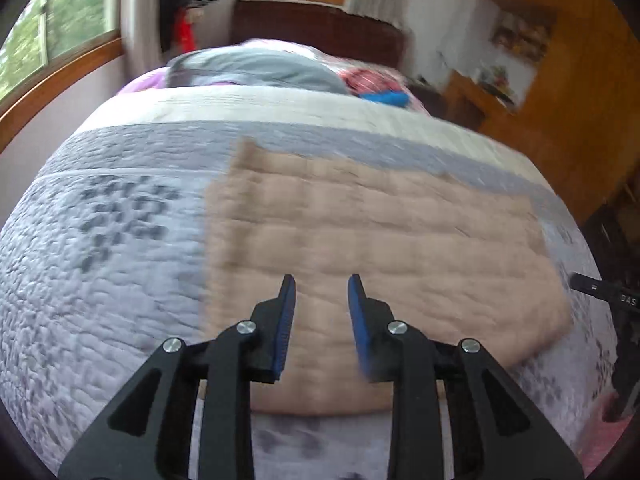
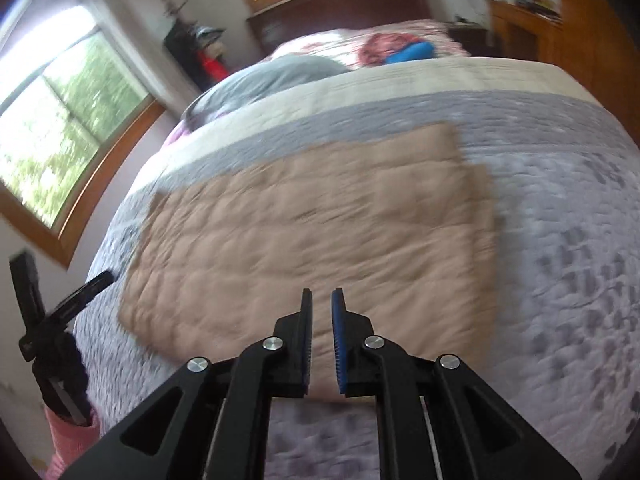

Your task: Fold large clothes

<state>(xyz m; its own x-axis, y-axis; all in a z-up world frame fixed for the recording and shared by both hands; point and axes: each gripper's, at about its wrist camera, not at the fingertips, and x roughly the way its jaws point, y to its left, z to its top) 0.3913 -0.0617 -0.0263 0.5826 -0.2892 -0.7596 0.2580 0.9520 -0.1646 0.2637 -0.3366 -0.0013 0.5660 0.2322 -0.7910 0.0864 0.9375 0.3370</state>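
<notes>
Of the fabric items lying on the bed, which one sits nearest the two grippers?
The tan quilted garment, folded flat on the grey bedspread just ahead of both grippers. The grey pillow and red-and-blue bundle lie far off by the headboard.

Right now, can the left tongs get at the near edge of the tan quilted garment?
Probably yes. The left tongs are open and empty above the tan quilted garment, whose near edge lies bare on the bedspread with nothing between them.
</notes>
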